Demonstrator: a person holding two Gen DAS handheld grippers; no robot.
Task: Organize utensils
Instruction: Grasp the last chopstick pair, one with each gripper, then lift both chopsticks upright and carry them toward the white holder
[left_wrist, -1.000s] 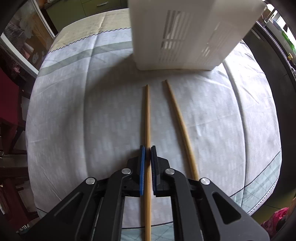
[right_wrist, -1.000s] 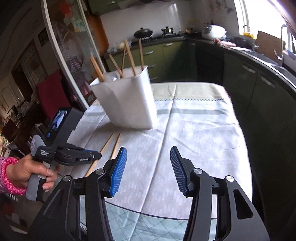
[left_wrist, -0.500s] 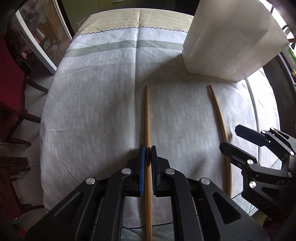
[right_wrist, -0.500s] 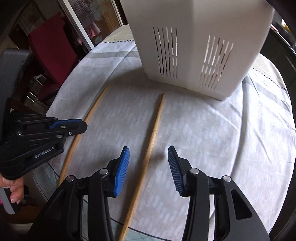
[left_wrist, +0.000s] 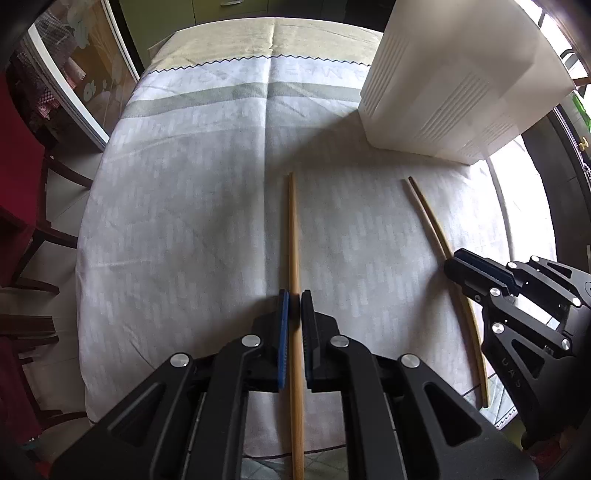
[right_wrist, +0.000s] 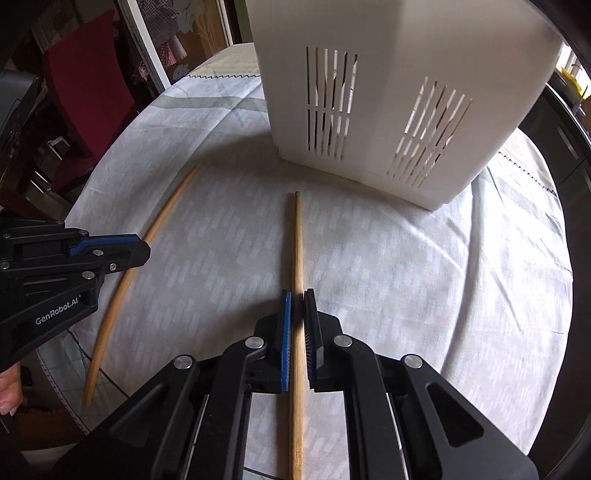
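The left claw (left_wrist: 291, 302) is closed on one chopstick (left_wrist: 293, 236), gripping near mid-length so the stick stays level and aligned with the fingers. The right claw (right_wrist: 297, 301) is closed on a second chopstick (right_wrist: 298, 251) in the same manner. Both sticks run forward over the cloth-covered bench (left_wrist: 184, 229), tips toward the white holder (right_wrist: 388, 92), which stands just beyond them; other sticks show through its slots. Each stick appears ready for lifting into the holder. Change from half a second ago: the right claw was wide, straddling its stick; it is now clamped. The left grip is unchanged.
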